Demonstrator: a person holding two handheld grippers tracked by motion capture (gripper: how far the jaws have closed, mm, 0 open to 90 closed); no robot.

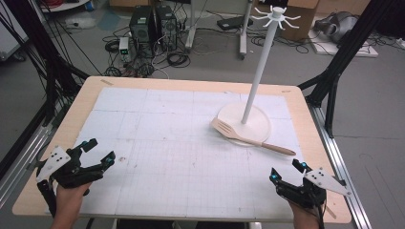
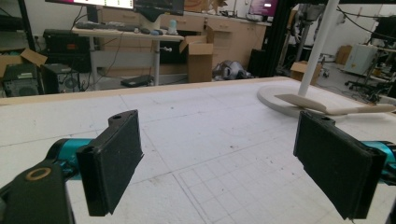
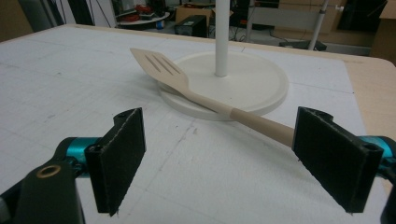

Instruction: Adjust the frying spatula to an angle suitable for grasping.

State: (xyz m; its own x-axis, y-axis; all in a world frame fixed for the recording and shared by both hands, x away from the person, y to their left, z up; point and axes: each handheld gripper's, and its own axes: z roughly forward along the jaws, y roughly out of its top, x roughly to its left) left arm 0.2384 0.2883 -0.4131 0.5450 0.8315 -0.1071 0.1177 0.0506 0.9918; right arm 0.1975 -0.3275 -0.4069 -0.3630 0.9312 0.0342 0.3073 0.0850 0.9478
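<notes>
So on the left side you've got the left gripper [image 1: 99, 150] sitting low over the near-left corner of the table [image 1: 43, 188], held in a hand [image 1: 69, 194] coming up from the bottom edge, jaws spread wide with nothing between them. In the left gripper view its two black pads [image 2: 111, 161] frame a bare stretch of the white gridded mat [image 2: 210, 140], which covers most of the wooden tabletop. Moving right, past the middle of the mat, there's a white stand [image 1: 260, 62] with a tall thin pole, a ring of little hooks on top and a round flat base [image 1: 258, 125]. A pale spatula [image 1: 248, 137] lies tilted across the front edge of that base, slotted head pointing left and resting on the base, handle running off to the right and down onto the mat. Far right, the right gripper [image 1: 286, 171] is over the near-right corner, also wide open and holding nothing. In the right gripper view the end of the spatula handle [image 3: 266, 127] sits just ahead of the right-hand pad, not touching as far as I can tell.
</notes>
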